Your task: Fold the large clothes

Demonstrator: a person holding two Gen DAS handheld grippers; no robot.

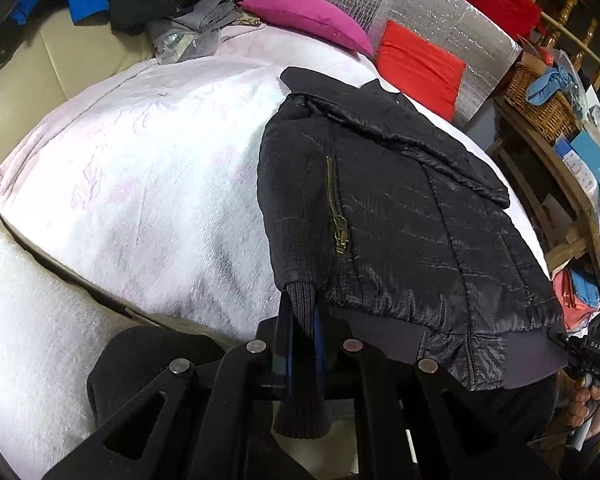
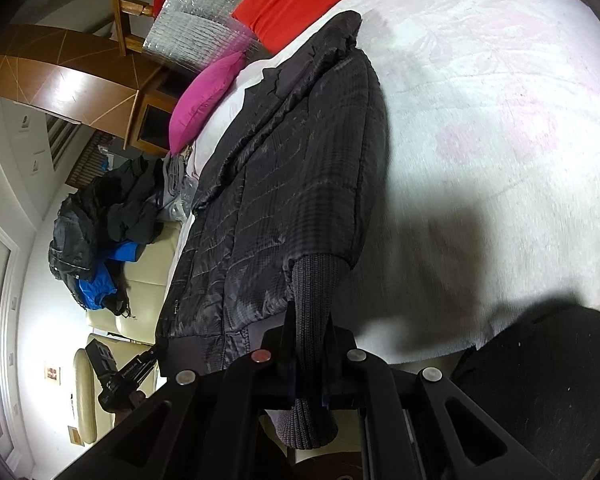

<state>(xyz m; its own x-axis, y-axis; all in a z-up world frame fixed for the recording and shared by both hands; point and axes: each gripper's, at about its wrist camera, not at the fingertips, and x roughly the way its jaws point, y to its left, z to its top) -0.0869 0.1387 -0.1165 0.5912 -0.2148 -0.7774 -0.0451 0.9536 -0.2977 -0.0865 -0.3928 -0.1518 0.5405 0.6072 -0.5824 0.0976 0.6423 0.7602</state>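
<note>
Magenta cushion [image 1: 312, 16], red cushion [image 1: 420, 68]

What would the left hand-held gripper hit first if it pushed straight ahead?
Probably the black jacket: the left hand-held gripper is shut on its ribbed cuff, and the sleeve lies directly ahead on the white blanket.

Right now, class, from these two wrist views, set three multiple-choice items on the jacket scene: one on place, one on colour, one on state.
1. Where does the black jacket lie?
A. on the pale blanket
B. in the wicker basket
C. on the floor

2. What colour is the cushion beside the red cushion?
A. green
B. magenta
C. yellow

3. What is each gripper doing?
A. hanging open
B. shut on a knit cuff
C. shut on the collar

Answers:
1 A, blanket shows around the jacket.
2 B, both views show it magenta.
3 B, the left gripper clamps the left cuff, and the right gripper clamps the right cuff.
</note>
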